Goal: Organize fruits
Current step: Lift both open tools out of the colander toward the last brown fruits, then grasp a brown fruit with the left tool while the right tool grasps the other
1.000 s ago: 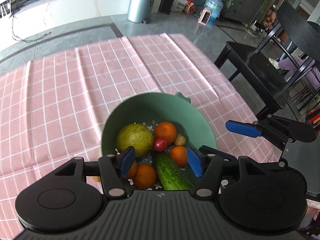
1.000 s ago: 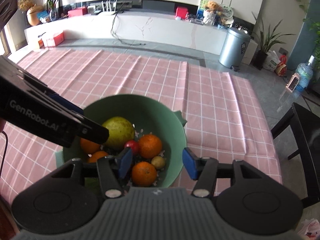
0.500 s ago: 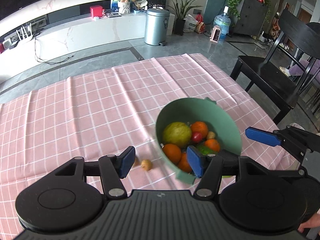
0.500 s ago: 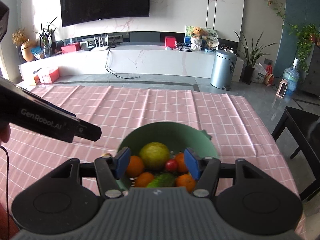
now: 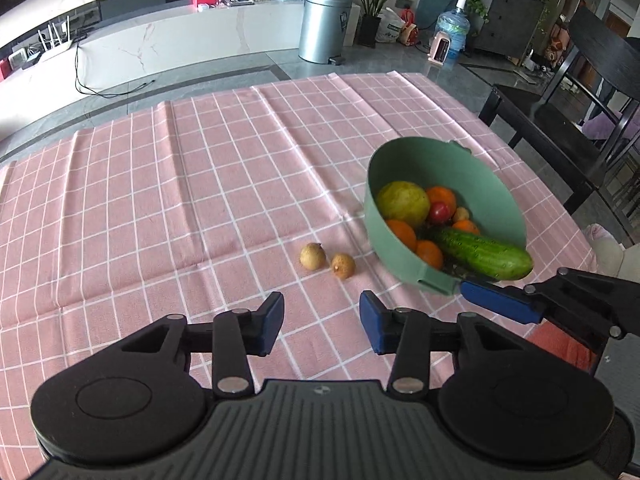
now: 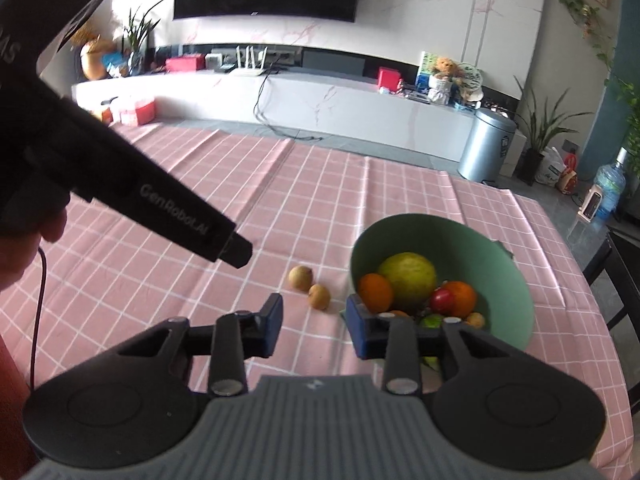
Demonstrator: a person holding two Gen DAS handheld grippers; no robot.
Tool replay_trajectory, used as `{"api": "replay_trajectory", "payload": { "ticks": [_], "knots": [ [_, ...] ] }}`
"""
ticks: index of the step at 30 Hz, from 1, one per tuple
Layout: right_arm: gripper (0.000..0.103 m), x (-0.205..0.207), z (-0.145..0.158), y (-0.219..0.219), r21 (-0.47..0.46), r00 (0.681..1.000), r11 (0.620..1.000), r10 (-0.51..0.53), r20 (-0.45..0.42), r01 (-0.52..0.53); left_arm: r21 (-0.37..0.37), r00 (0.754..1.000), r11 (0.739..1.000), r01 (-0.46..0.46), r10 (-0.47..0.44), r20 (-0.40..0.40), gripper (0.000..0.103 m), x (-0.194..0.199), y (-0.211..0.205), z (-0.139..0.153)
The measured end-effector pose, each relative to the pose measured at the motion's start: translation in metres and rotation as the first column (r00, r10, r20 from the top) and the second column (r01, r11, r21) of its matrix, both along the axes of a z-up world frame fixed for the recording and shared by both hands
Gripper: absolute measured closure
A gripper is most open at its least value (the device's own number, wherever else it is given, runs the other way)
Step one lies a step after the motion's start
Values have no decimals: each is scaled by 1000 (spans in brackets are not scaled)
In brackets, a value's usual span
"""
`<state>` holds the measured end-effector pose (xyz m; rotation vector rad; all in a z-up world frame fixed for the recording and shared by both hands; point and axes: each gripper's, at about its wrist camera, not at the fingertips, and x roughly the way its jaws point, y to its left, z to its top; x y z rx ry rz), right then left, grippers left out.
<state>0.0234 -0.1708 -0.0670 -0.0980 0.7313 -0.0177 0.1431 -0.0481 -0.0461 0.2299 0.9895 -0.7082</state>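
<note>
Most fruit sits in the green bowl [image 5: 492, 184] at the desk's right side: a big yellow-green fruit [image 5: 402, 202], oranges, a small red fruit, a cucumber [image 5: 486, 254] poking over the near rim. Two small brown fruits [image 5: 326, 260] lie loose on the pink cloth [image 5: 180, 200] just left of the bowl; I judge those are what is left (the bowl looks tilted).

Left hand-held gripper [image 5: 322, 322]: jaws partly apart and closing, nothing between them. Right hand-held gripper [image 6: 314, 326]: likewise narrowing, empty, its right finger just before the bowl's rim; contact unclear.

Two longans [image 5: 327, 261] left of bowl [image 5: 504, 196], cucumber [image 5: 484, 253] inside
</note>
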Motion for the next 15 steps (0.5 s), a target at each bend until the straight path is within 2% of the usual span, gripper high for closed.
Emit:
{"api": "replay_trajectory", "payload": {
  "ticks": [4, 8, 15],
  "knots": [
    [75, 19, -11, 9, -62, 998, 996, 68, -20, -69, 24, 999, 999, 34, -34, -13, 56, 10, 3, -13],
    [76, 41, -26, 17, -144, 987, 978, 143, -77, -153, 35, 997, 997, 65, -64, -34, 57, 24, 2, -25],
    [78, 70, -61, 38, -385, 962, 886, 200, -186, -258, 39, 994, 996, 85, -82, -69, 57, 48, 0, -48]
  ]
}}
